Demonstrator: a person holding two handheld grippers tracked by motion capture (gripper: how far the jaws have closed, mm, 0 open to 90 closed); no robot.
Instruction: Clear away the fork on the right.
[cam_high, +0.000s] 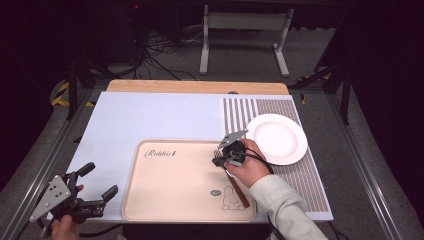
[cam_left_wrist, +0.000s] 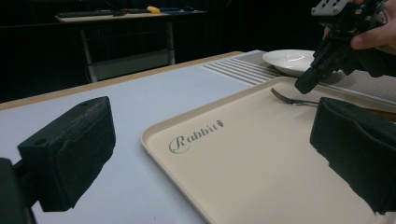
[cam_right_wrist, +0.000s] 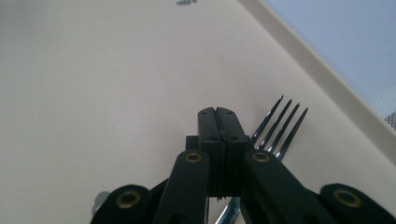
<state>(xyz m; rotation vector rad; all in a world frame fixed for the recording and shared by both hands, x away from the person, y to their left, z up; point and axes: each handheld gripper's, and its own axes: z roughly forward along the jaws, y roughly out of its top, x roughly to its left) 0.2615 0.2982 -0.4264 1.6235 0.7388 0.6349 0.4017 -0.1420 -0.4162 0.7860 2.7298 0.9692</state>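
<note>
Left claw (cam_high: 95, 184): near left corner of the surface (cam_high: 150, 120), off the tray's left edge, jaws spread wide, nothing between them.
Tray (cam_high: 170, 190): beige, with a rabbit print, at the near middle of the surface.
Fork (cam_right_wrist: 278, 128): lies on the right part of the tray, tines pointing far, wooden handle toward the near edge.
Right claw (cam_right_wrist: 217, 114): over the fork just behind its tines, jaws pressed together; whether they pinch the fork cannot be told.
Plate (cam_high: 276, 138): white, empty, far right, on the striped mat (cam_high: 300, 170).
</note>
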